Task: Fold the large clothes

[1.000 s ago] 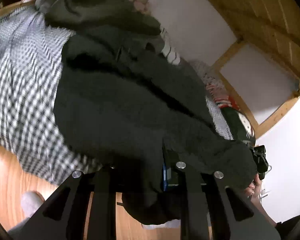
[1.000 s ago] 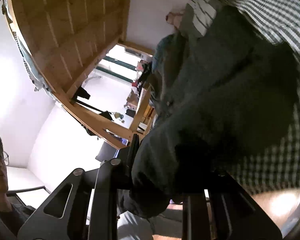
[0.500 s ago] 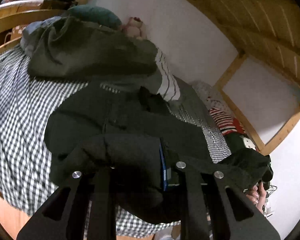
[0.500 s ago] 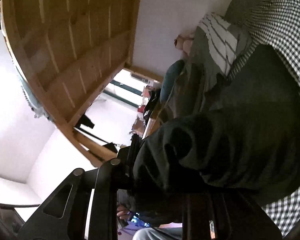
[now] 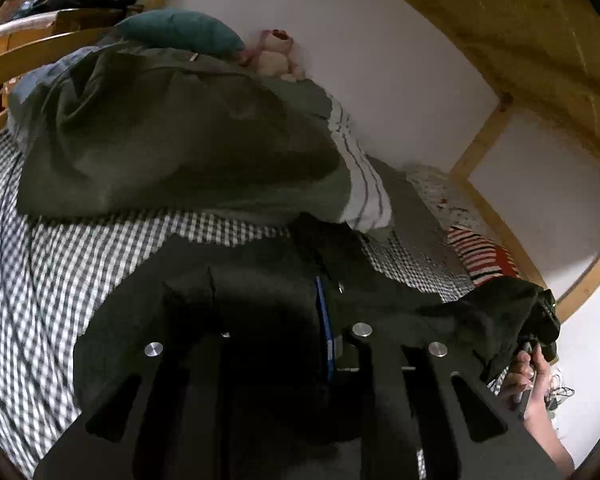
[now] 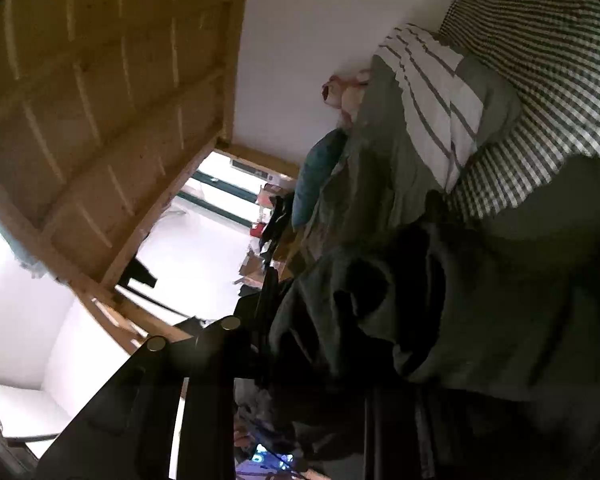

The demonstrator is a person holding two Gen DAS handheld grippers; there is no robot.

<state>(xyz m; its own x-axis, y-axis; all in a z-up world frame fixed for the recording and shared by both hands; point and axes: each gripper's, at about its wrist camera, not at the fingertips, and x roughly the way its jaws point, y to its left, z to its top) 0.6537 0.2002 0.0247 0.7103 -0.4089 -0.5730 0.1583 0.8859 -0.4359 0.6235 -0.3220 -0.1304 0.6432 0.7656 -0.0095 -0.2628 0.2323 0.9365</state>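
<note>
While both grippers pinch it, the dark garment [image 5: 260,280] hangs stretched over the checked bed [image 5: 60,280].

Clamped on one bunched edge of the dark garment is the left gripper [image 5: 292,344], and the cloth covers its fingertips so they cannot be seen. At the far right of the left view, the right gripper [image 5: 540,328] grips the other edge, with a hand [image 5: 528,380] below it. From the right view that gripper [image 6: 300,344] is mostly buried in dark folds. Behind the garment lies a green blanket [image 5: 160,140], a striped cloth [image 5: 364,192], a teal pillow [image 5: 180,32] and a soft toy [image 5: 276,56], partly hidden. Far shelves look blurry. No boxes or baskets can be made out clearly.
</note>
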